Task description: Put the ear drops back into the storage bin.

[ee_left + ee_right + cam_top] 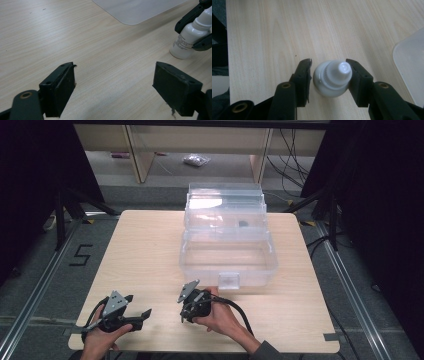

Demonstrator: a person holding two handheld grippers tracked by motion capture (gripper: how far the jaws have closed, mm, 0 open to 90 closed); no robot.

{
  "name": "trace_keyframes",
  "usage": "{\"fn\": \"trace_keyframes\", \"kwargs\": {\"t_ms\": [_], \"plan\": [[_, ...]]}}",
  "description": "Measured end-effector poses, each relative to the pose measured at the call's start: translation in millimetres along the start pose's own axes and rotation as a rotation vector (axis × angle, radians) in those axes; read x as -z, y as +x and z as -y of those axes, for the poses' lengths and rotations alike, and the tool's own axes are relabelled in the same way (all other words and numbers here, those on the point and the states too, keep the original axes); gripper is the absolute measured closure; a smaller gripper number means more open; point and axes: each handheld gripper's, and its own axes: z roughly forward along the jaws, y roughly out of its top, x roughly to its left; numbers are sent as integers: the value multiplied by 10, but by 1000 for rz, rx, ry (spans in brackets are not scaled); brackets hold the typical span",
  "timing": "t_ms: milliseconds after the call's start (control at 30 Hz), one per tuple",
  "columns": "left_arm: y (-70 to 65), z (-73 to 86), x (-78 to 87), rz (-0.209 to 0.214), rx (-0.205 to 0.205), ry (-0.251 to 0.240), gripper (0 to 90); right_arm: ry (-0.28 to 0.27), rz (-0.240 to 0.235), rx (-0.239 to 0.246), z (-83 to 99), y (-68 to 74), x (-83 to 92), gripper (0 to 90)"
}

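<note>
A fixed camera above the person's side looks forward and down across the whole wooden table (150, 250), the clear plastic box (227, 255) at its far half. The left gripper (142, 312) view sits low, skimming the tabletop and facing across to the white bottle (191, 37). The right gripper (186, 316) view looks steeply down, close over that same bottle. Both gripper views share the bottle and a corner of the box.

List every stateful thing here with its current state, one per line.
Clear plastic storage box: lid open, tipped back; interior looks empty.
Small white plastic bottle: upright on the table, capped, between the right tongs.
Right tongs: closed around the bottle.
Left tongs: open, empty.
</note>
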Motion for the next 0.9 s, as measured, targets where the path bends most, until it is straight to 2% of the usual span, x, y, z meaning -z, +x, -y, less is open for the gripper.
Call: {"fn": "trace_keyframes", "kwargs": {"t_ms": [167, 267, 333, 367, 433, 500, 533, 633, 667, 733, 767, 800, 833, 867, 900], "plan": [[-1, -1, 1, -2, -2, 6, 172, 20, -8, 10, -32, -15, -4, 597], [-3, 2, -8, 4, 2, -1, 172, 33, -14, -2, -46, -6, 3, 601], [-2, 3, -9, 4, 4, -1, 172, 40, -19, 11, -62, -16, 0, 602], [0, 3, -8, 2, 2, 2, 172, 69, -24, -11, -75, -3, 11, 603], [0, 3, -8, 3, 1, 2, 172, 82, -30, -9, -91, -6, 9, 604], [-1, 3, -8, 3, 2, 1, 172, 79, -36, 13, -106, -18, 7, 604], [-2, 2, -7, 4, 4, 0, 172, 95, -31, -12, -111, -7, 19, 605], [-3, 0, -1, -4, 3, 7, 172, 74, -47, 25, -135, -47, 46, 605], [-3, 0, -1, -4, 3, 7, 172, 72, -44, 9, -137, -43, 62, 604], [-3, 0, -1, -4, 2, 8, 172, 69, -48, 29, -152, -70, 103, 604], [-3, -1, -1, -4, 2, 8, 172, 71, -45, 13, -157, -74, 137, 605], [-3, -1, -1, -4, 4, 7, 172, 70, -48, 23, -166, -95, 162, 605], [-3, -1, -1, -4, 4, 7, 172, 70, -45, 7, -169, -100, 195, 605], [-2, 0, -1, -4, 4, 6, 172, 66, -45, 16, -172, -115, 206, 605], [-3, 0, -2, -4, 6, 6, 172, 69, -34, 4, -178, -121, 245, 605]]}}
